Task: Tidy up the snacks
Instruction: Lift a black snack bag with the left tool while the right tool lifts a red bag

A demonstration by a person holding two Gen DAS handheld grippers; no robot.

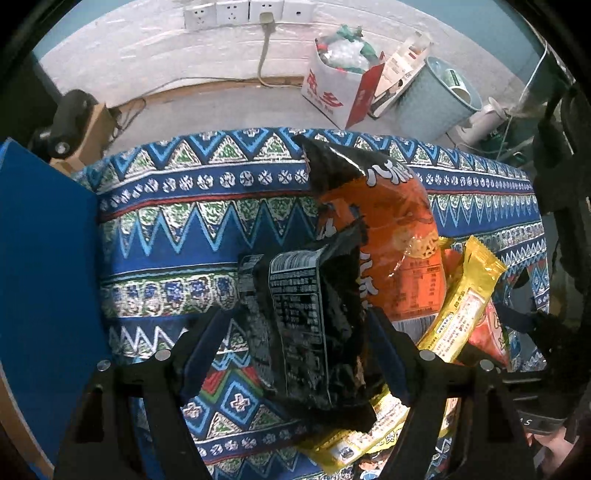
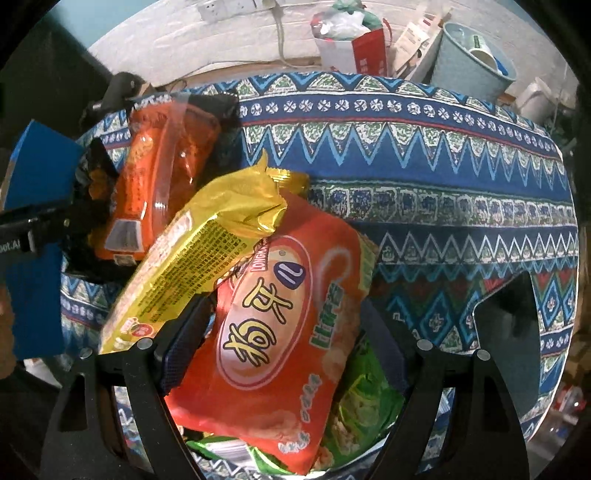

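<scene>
My left gripper (image 1: 295,332) is shut on a black snack bag (image 1: 306,325), held upright above the patterned blue tablecloth (image 1: 166,229). Behind it lies an orange and black snack bag (image 1: 388,236), with a yellow packet (image 1: 465,299) to its right. My right gripper (image 2: 284,317) is shut on a red-orange snack bag (image 2: 273,350). A green packet (image 2: 362,398) lies under it and the yellow packet (image 2: 207,251) leans over its top left. The orange bag (image 2: 162,177) lies further left.
A blue box (image 1: 44,266) stands at the left edge of the table. Beyond the table's far edge stand a white and red carton (image 1: 340,85) full of rubbish, a pale blue bin (image 1: 436,96) and wall sockets (image 1: 236,11). A dark cut-out shape (image 2: 506,317) lies on the cloth at right.
</scene>
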